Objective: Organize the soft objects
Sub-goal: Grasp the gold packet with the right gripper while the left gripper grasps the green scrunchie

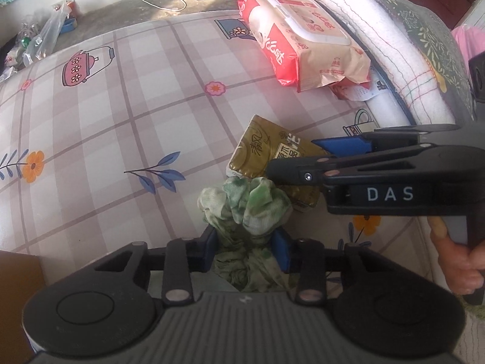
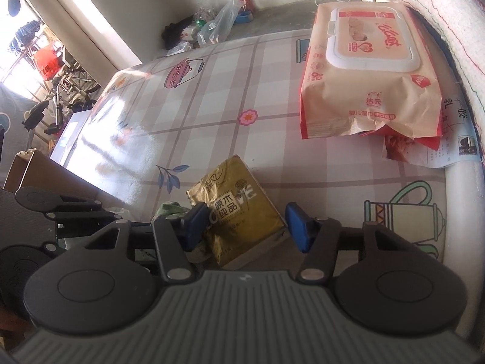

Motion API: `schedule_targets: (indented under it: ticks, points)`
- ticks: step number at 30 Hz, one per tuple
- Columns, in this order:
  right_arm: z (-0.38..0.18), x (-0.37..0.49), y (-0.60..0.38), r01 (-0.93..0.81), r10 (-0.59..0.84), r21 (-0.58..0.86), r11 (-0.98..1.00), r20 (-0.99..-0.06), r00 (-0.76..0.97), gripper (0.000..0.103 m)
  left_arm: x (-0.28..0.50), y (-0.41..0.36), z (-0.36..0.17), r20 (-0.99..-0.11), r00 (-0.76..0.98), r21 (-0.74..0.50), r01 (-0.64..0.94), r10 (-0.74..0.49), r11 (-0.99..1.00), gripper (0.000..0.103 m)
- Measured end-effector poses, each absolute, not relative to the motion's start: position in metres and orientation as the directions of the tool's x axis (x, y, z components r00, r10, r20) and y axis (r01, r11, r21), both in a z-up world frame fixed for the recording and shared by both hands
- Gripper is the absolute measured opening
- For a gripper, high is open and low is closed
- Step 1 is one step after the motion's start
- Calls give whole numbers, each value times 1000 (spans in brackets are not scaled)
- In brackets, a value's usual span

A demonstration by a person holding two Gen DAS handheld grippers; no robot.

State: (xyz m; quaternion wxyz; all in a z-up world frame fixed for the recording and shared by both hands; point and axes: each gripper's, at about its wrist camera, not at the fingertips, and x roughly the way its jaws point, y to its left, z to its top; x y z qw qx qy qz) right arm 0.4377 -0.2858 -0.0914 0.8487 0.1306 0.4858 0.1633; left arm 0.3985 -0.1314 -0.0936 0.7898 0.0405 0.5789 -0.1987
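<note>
A crumpled green and white cloth (image 1: 257,203) lies on the checked table cover (image 1: 121,121), against a gold tissue pack (image 1: 260,148). My left gripper (image 1: 245,245) points down at the cloth and is shut on it; the fabric bulges up between the blue pads. My right gripper (image 2: 247,227) straddles the gold tissue pack (image 2: 230,194), with a blue pad against each side of it. In the left wrist view the right gripper (image 1: 294,157) reaches in from the right, held by a hand (image 1: 463,264). A corner of the cloth (image 2: 169,209) peeks out beside the right gripper's left pad.
A large red and beige wet-wipe pack (image 1: 297,36) (image 2: 363,60) lies farther back on a paper sheet. A rolled white quilt (image 1: 394,45) runs along the right edge. A brown box (image 2: 24,166) stands at the near left corner. Bags litter the floor (image 1: 45,39) beyond.
</note>
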Motion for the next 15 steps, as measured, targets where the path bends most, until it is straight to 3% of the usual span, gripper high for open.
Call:
schedule_targets:
  ticks: [6, 15]
  points:
    - [-94, 432, -300, -95, 438, 454, 886, -751, 495, 33, 401, -124, -91, -918, 256, -220, 312, -305, 924, 17]
    - [-85, 411, -319, -45, 439, 491, 870, -729, 525, 29, 396, -111, -64, -888, 327, -236, 283, -325, 930, 13]
